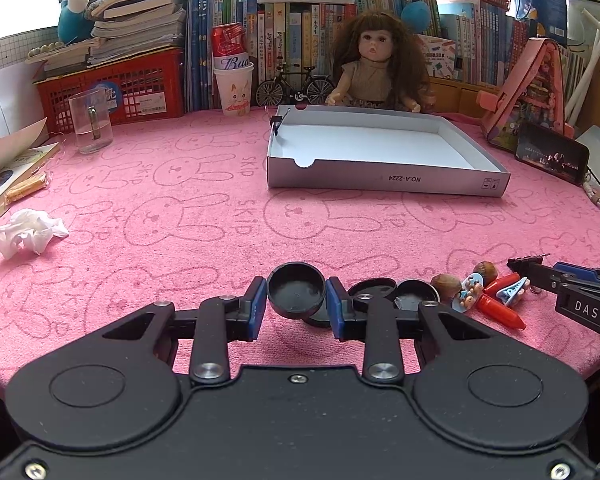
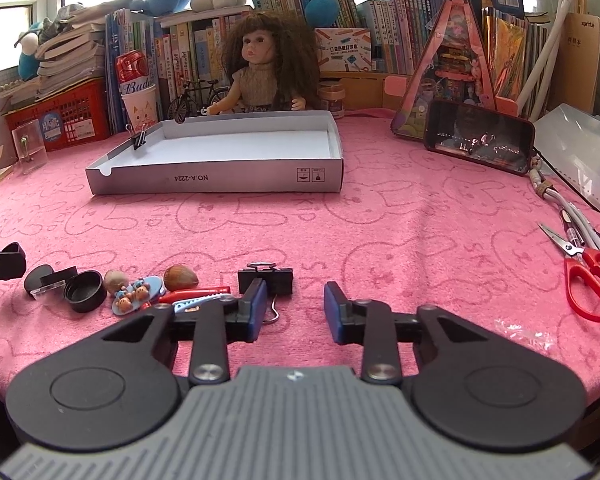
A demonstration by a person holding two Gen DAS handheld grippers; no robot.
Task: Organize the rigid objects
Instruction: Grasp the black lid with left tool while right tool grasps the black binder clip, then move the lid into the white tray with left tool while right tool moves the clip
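Black cap (image 1: 296,294) between left gripper (image 1: 296,308) pads, gripped.

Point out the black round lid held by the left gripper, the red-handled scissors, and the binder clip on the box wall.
black round lid (image 1: 296,294), left wrist view, inner face.
red-handled scissors (image 2: 590,280), right wrist view, handle loop.
binder clip (image 2: 139,141), right wrist view, black body.
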